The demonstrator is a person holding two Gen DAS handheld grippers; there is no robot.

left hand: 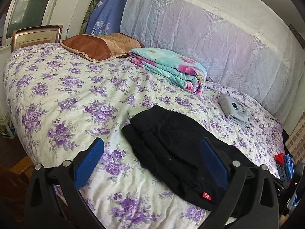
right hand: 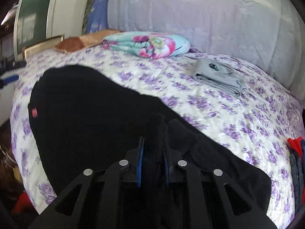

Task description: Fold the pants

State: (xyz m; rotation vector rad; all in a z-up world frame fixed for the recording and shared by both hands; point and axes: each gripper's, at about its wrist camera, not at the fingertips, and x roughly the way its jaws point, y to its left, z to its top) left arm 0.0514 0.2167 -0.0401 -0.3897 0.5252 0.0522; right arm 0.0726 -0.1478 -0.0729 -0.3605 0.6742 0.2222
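- On the bed's floral cover (left hand: 63, 87), the black pants (left hand: 171, 152) lie folded over themselves near the front edge, a small red tag (left hand: 206, 195) showing at their near hem
- Left gripper (left hand: 152, 150): jaws stand wide apart with nothing between the pads; the left blue pad (left hand: 88, 164) is over bare floral cover, the right blue pad (left hand: 214, 161) is over the black cloth, so the pants sit toward the right side of the gap, not clamped
- Right gripper (right hand: 152, 143): jaws are drawn nearly together and pinch a raised fold of the pants (right hand: 95, 118) between the blue pads; cloth bunches up ahead of the fingertips
- In the right wrist view the pants spread leftward and away from the grip point, with the red tag (right hand: 34, 112) at their far left edge
- Beyond the pants, well apart from them: a folded grey garment (left hand: 235, 111) at right, a rolled turquoise floral quilt (left hand: 169, 67) and a brown pillow (left hand: 99, 46) at the rear
- The right wrist picture is motion-blurred
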